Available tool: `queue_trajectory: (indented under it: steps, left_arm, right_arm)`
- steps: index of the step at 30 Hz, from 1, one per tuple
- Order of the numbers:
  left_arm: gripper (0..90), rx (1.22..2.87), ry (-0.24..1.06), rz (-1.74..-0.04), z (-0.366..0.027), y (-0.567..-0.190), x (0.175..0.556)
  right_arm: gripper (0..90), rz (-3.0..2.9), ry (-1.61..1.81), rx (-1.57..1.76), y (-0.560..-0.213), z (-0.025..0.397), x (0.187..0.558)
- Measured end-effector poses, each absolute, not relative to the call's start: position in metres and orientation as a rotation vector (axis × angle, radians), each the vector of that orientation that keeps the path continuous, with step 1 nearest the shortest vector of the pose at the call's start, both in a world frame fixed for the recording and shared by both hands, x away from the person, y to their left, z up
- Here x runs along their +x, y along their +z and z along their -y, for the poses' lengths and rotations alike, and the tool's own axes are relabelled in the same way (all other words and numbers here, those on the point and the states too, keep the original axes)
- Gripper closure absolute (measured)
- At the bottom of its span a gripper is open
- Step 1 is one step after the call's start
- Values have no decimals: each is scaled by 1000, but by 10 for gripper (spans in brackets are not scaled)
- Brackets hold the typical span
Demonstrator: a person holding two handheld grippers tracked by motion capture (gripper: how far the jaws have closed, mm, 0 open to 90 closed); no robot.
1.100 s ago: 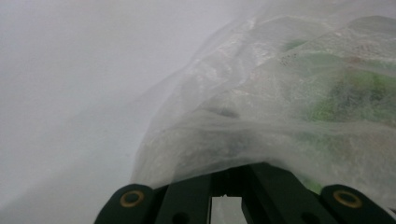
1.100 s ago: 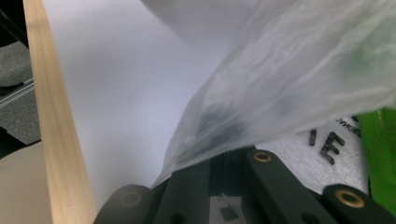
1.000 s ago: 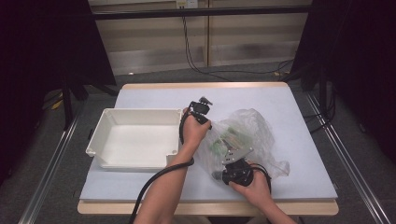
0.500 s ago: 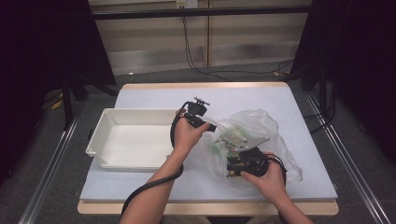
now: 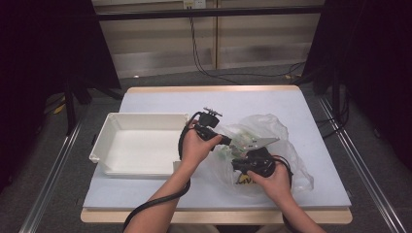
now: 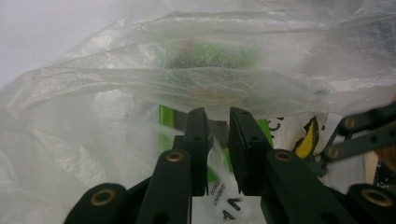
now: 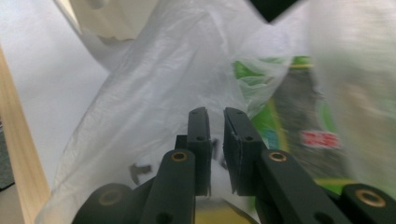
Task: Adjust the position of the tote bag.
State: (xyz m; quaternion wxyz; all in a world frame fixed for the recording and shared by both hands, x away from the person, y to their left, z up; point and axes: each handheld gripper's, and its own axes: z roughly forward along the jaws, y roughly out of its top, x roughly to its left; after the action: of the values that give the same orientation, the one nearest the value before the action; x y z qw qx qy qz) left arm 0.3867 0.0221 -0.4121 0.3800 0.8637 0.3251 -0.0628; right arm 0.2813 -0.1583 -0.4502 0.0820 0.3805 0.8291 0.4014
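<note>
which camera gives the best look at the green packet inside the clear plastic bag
The left gripper view: the green packet sits central behind the clear plastic bag. The right gripper view shows it blurred at the side; the high view gives small green patches.

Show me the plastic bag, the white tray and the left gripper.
plastic bag (image 5: 286,131): high view, its far upper part.
white tray (image 5: 141,118): high view, its far rim.
left gripper (image 6: 217,123): left gripper view, midway between its fingertips.
</note>
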Motion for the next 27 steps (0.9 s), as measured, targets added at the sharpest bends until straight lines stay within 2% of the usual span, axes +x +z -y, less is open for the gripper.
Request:
queue_trajectory:
  steps: [7,16,19,27]
  left_arm:
    - [800,2257,-189,-807,-17,-424,381]
    - [900,2315,-157,-877,-21,-445,375]
    - [900,2326,-133,-913,-26,-449,375]
    - [900,2372,-27,-959,-32,-449,375]
  right_arm:
    - [833,-2486,1253,1133,-462,139,284]
    - [812,-2498,1263,1110,-466,134,282]
    - [788,-2474,1245,1120,-462,140,281]
    - [802,-2358,1231,1206,-446,185,280]
